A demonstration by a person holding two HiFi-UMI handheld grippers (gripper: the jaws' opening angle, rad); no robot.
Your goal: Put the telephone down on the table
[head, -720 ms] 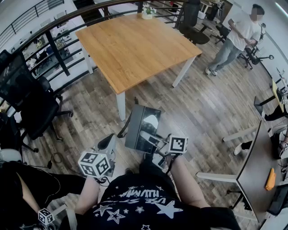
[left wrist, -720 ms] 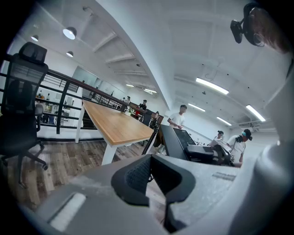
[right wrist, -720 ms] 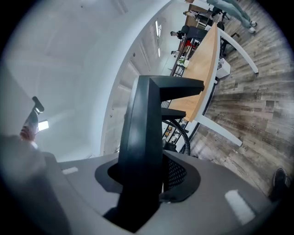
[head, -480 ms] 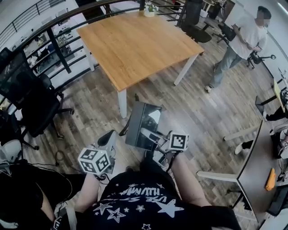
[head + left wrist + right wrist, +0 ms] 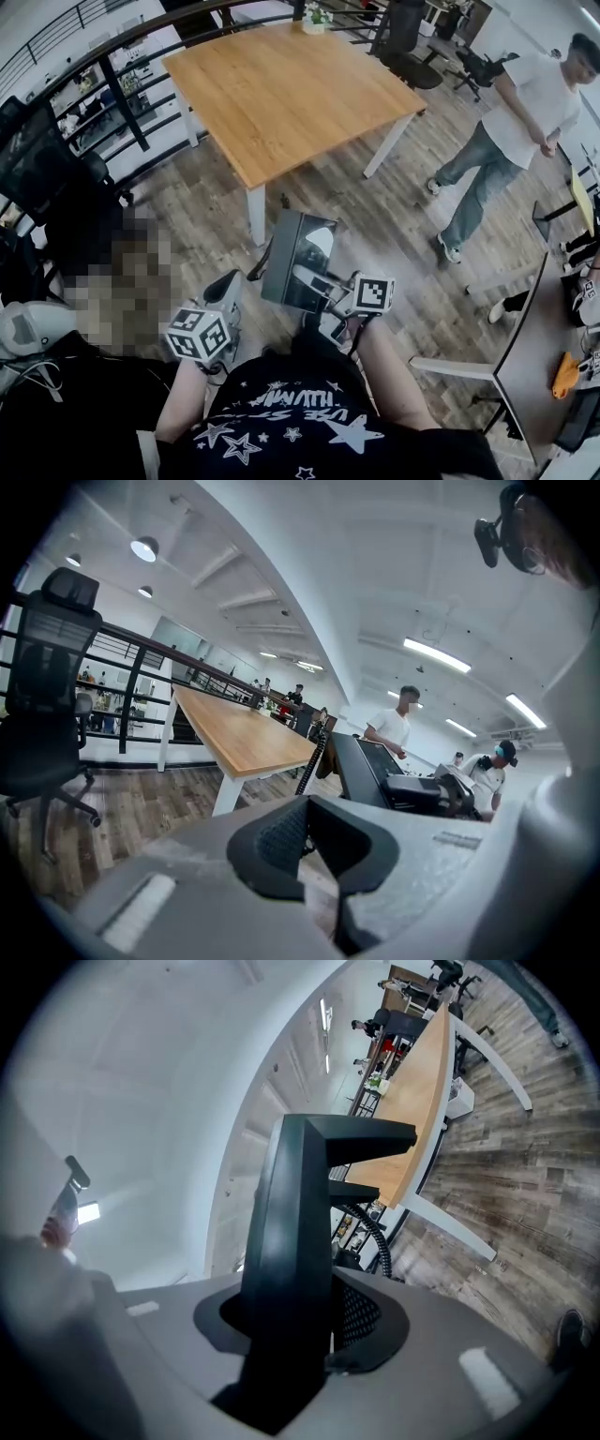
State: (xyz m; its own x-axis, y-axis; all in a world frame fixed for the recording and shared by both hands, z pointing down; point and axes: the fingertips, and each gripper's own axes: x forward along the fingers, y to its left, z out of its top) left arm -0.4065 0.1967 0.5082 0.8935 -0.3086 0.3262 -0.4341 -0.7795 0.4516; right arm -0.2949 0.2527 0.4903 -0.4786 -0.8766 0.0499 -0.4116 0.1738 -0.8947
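One pair, my right gripper (image 5: 315, 281), is clamped on the telephone (image 5: 298, 255) above the floor (image 5: 403, 220); my left gripper (image 5: 225, 292) gapes empty. Mid-carry: next, reach the table (image 5: 281, 89) at twelve o'clock and lower it.

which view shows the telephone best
The head view: it shows the whole telephone, gripped at its near end by the right gripper, over the floor short of the wooden table. The right gripper view shows only its dark edge between the jaws; the left gripper view shows its side and coiled cord.
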